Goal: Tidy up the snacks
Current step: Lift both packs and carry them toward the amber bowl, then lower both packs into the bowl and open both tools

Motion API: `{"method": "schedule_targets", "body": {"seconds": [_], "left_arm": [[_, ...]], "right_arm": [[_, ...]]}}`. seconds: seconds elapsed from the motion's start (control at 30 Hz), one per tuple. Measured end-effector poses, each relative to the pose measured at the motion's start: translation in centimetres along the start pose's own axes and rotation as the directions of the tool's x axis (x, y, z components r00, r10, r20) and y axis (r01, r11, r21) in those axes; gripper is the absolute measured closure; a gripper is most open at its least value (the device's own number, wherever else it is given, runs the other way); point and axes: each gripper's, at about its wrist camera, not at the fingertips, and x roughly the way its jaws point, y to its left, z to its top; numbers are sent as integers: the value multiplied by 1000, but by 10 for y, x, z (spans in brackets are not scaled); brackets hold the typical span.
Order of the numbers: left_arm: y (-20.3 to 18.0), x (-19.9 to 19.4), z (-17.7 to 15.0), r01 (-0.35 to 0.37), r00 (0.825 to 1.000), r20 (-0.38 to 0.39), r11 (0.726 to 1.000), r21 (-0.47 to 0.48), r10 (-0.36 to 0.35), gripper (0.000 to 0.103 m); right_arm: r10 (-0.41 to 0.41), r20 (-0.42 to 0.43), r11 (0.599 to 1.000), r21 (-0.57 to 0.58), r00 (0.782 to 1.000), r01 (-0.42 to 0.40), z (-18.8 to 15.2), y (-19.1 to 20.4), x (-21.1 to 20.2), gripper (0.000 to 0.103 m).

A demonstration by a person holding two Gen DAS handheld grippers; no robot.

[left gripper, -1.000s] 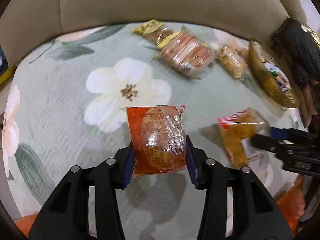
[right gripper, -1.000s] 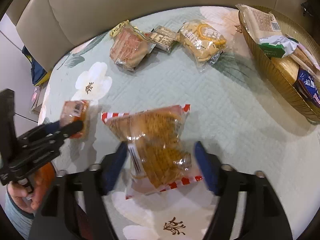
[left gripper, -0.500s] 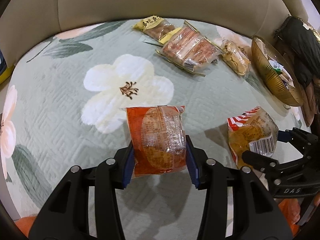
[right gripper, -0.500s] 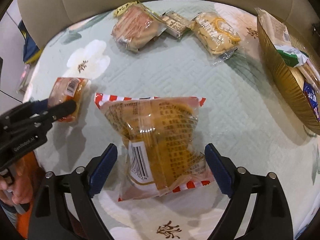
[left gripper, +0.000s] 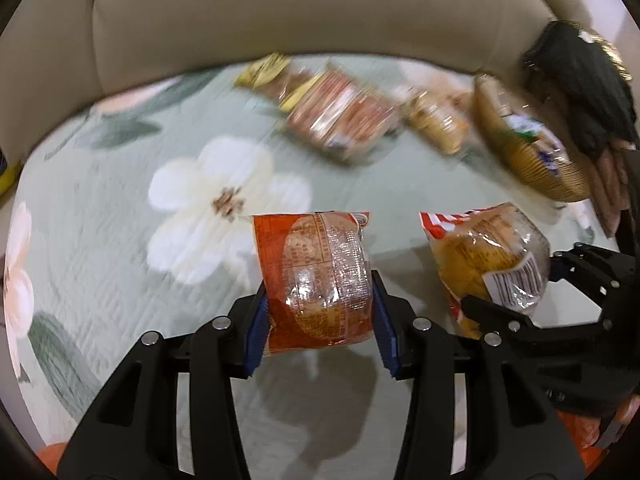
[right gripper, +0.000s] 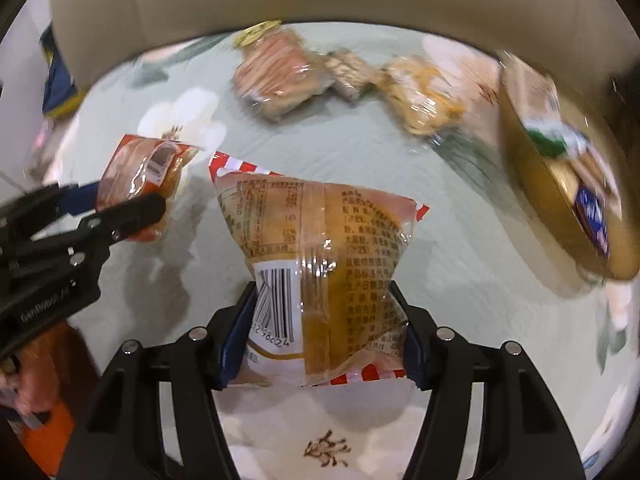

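Observation:
My left gripper [left gripper: 319, 320] is shut on an orange snack packet [left gripper: 316, 276], held above the floral quilt. In the right wrist view that same orange packet [right gripper: 140, 176] shows at the left, pinched in the left gripper [right gripper: 120, 208]. My right gripper [right gripper: 320, 332] is shut on a larger bread packet [right gripper: 320, 264] with red-and-white striped edges and a barcode, lifted off the quilt. From the left wrist view the bread packet [left gripper: 488, 260] hangs at the right in the right gripper [left gripper: 516, 292].
A golden woven basket [right gripper: 536, 184] with several packets stands at the right. Loose snacks lie at the back: a pink-red packet [right gripper: 280, 76], a small grey bar [right gripper: 348, 76], a yellow bun pack [right gripper: 424, 96]. A beige sofa back [left gripper: 280, 12] rims the quilt.
The right gripper closed on the bread packet and raised it off the quilt. Both grippers have shifted, with the view now blurred; the left still holds the orange packet.

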Motion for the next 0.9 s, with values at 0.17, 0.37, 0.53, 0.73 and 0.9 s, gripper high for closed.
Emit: {"method": "schedule_targets", "body": {"seconds": [0.17, 0.37, 0.53, 0.73, 0.9], "left_arm": [[-28, -14, 15, 23, 999, 38, 997, 71, -26, 58], [-91, -20, 49, 89, 992, 74, 981, 175, -103, 58], [-150, -9, 94, 160, 979, 84, 959, 234, -184, 58], [-217, 10, 142, 209, 963, 105, 931, 298, -250, 58], [-237, 34, 170, 217, 960, 109, 932, 288, -257, 40]], "right_arm": [[40, 33, 992, 116, 999, -43, 9, -42, -31, 42], [-21, 148, 967, 254, 989, -18, 36, -126, -92, 42], [-116, 210, 923, 383, 971, 28, 73, -200, -130, 41], [-150, 245, 900, 436, 958, 30, 115, -244, -146, 28], [-127, 263, 883, 470, 956, -12, 103, -257, -146, 22]]}}
